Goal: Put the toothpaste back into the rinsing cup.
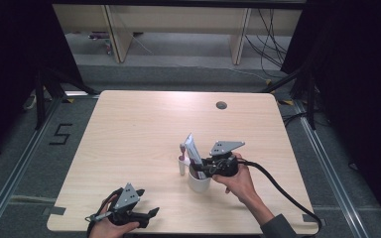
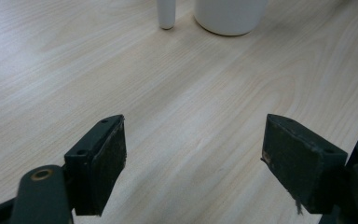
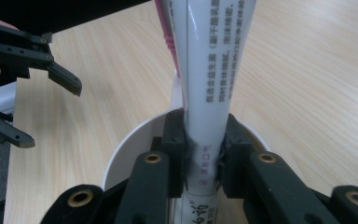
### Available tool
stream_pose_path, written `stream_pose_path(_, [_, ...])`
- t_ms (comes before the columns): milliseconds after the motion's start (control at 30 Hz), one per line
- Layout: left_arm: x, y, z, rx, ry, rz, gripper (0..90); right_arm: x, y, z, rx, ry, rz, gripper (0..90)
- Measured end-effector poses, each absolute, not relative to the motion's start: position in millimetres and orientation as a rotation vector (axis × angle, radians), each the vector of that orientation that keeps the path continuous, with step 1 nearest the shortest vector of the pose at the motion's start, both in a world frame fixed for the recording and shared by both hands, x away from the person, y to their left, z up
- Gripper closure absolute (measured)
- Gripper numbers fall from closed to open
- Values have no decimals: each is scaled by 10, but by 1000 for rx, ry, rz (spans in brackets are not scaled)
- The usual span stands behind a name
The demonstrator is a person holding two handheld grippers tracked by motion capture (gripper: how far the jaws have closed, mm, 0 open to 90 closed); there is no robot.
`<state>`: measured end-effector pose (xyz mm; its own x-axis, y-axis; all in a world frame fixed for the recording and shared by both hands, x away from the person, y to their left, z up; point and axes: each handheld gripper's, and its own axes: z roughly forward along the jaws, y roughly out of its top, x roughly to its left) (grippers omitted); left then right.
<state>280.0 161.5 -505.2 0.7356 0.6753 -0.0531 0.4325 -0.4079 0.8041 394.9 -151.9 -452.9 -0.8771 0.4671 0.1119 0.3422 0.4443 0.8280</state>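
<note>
While the right claw (image 3: 204, 158) grasps one tube (image 3: 209, 84) standing in one white cup (image 1: 198, 181) on the counter (image 1: 139, 139), one toothbrush (image 1: 182, 159) stands just beside it; the left claw (image 2: 193, 163) is released, apart.

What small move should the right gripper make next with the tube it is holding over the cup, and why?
Probably lower the tube a little further and then open. The right gripper is shut on the tube at the rim of the white cup, and the tube stands nearly upright with its lower end inside. The left gripper is open over bare table, away from the cup.
</note>
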Motion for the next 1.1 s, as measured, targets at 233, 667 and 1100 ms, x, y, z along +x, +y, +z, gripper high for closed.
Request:
stream_pose_path(233, [2794,1618,-5045,2066,838,352,213,3925,-1529,-4556,748,2567,1423,752])
stream_pose_path(667, [2799,1613,-5051,2061,838,349,213,3905,-1677,-4404,759,2507,1506,607])
stream_pose_path(1100, [2795,1629,-5036,2068,833,353,213,3870,-1803,-4272,788,2484,1502,504])
